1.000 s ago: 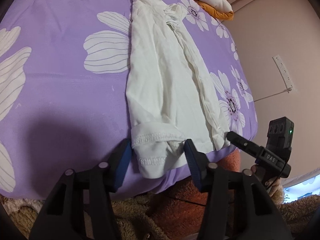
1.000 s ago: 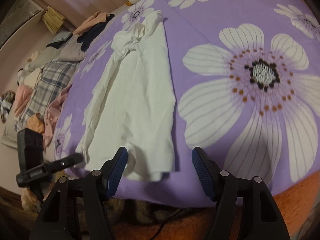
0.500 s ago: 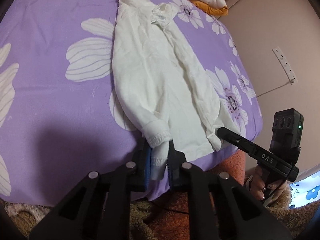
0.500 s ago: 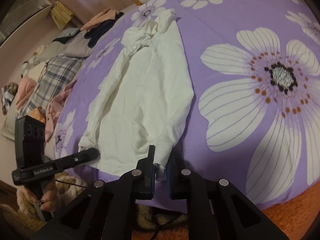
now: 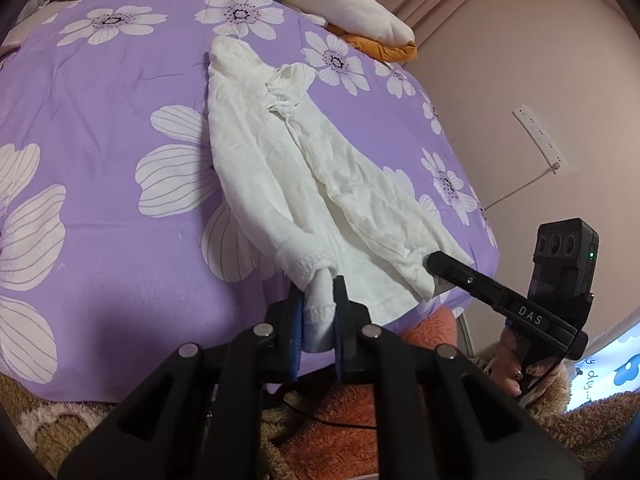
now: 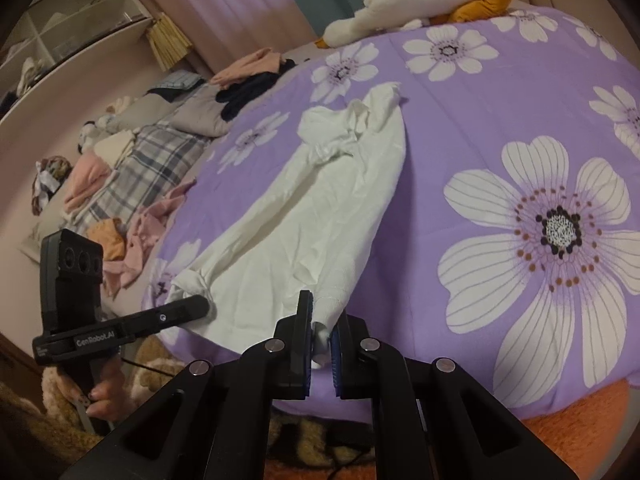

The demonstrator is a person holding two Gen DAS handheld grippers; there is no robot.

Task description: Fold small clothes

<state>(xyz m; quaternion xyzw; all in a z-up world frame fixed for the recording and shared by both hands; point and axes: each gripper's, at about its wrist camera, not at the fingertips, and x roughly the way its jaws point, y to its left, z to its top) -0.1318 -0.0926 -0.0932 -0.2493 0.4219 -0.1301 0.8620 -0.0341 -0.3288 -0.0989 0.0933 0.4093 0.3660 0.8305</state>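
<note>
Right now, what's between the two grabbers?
The white shirt's bottom edge, stretching from the left gripper to the right gripper; both wrist views show it.

You have a bed with a purple bedspread (image 5: 100, 92) printed with big white flowers. At its far edge lies a white plush toy (image 5: 340, 4) with an orange part (image 5: 384, 50) beside it. On your right, a pink wall (image 5: 520, 60) carries a white power strip (image 5: 538, 138) with a cord hanging from it. To your left, past the bedspread, a heap of loose clothes (image 6: 120, 184) lies spread out: a grey plaid piece (image 6: 148, 160), pink pieces, a dark one. Pink curtains (image 6: 224, 4) hang behind, with a shelf unit (image 6: 60, 40) beside them. An orange fleecy blanket (image 5: 352, 428) shows below the bed's near edge.
</note>
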